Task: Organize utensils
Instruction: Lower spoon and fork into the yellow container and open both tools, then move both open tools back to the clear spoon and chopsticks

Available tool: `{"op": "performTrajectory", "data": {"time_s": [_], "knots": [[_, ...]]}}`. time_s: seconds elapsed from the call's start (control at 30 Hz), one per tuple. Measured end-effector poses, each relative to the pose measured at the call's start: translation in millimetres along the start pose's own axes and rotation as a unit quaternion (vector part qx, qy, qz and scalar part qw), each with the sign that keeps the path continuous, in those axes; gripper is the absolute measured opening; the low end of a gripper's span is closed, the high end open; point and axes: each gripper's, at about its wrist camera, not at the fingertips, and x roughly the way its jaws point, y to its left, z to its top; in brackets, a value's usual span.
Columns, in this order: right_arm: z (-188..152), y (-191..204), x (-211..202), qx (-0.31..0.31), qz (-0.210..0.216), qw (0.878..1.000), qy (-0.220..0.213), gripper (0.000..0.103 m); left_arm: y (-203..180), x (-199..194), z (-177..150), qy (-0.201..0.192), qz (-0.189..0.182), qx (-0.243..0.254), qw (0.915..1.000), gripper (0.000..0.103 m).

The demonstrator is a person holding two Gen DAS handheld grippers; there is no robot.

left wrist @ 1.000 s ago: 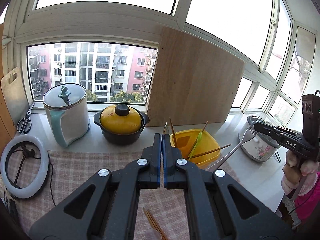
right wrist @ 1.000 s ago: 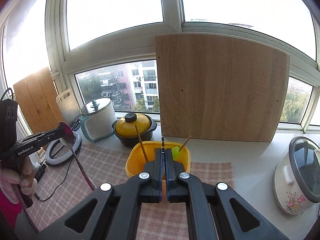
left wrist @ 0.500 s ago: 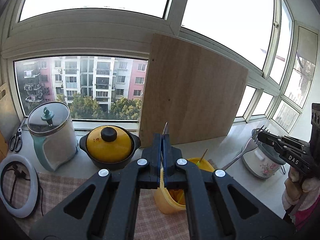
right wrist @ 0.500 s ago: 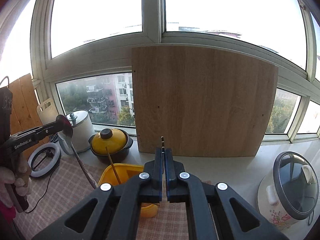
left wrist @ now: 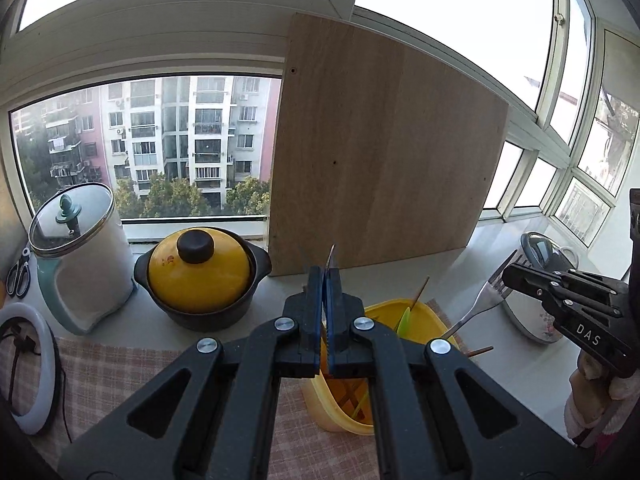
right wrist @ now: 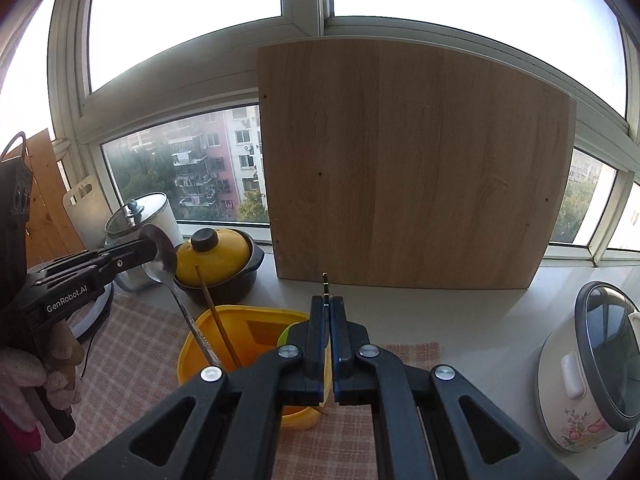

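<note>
Spoon point(right wrist: 162, 254): clamped by its bowl in the jaws of the left gripper point(right wrist: 154, 246), handle slanted down into the yellow container point(right wrist: 240, 330). In the left wrist view only its thin edge is seen between the closed jaws.

Fork point(left wrist: 486, 300): clamped at the tine end in the jaws of the right gripper point(left wrist: 505, 276), handle angled down toward the container's rim (contact cannot be told).

Yellow container: stood on the checked cloth point(right wrist: 136, 360) on the table point(right wrist: 460, 320), just below both grippers. Wooden chopsticks point(right wrist: 218, 320) and a green utensil point(left wrist: 404, 320) are held inside, leaning on the wall.

Yellow-lidded black pot point(left wrist: 200, 276): set behind the container, near the window.

White kettle with glass lid point(left wrist: 80, 256): placed left of the pot.

Wooden board point(right wrist: 408, 168): leaned upright against the window frame.

Rice cooker point(right wrist: 592, 372): sited at the table's right, well apart from the container.

Ring light point(left wrist: 24, 368) and scissors point(left wrist: 18, 276): found at far left.
</note>
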Motion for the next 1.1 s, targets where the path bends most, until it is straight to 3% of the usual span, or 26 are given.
{"op": "performTrajectory", "data": {"time_s": [0.4,0.5,0.57,0.93,1.03,1.1], "knots": [[-13,7,7,0.010,0.026,0.999,0.022,0.001,-2,4,-10,0.032,-0.053,-0.027,0.9977,0.000],[-12,6,4,0.019,0.034,0.999,0.021,0.006,-2,0,-10,0.037,-0.059,-0.033,0.9970,0.001],[-11,5,0,0.025,0.034,0.999,0.015,0.028,-2,-3,-10,0.036,-0.061,-0.036,0.9969,0.001],[-20,1,-26,0.062,0.048,0.997,0.007,0.032,5,-36,-15,0.019,-0.061,-0.037,0.9973,0.002],[-27,2,-35,0.068,0.049,0.996,0.001,0.045,10,-43,-17,0.014,-0.063,-0.041,0.9971,0.006],[-30,3,-41,0.072,0.051,0.996,-0.004,0.048,13,-45,-17,0.012,-0.059,-0.044,0.9972,0.006]]}}
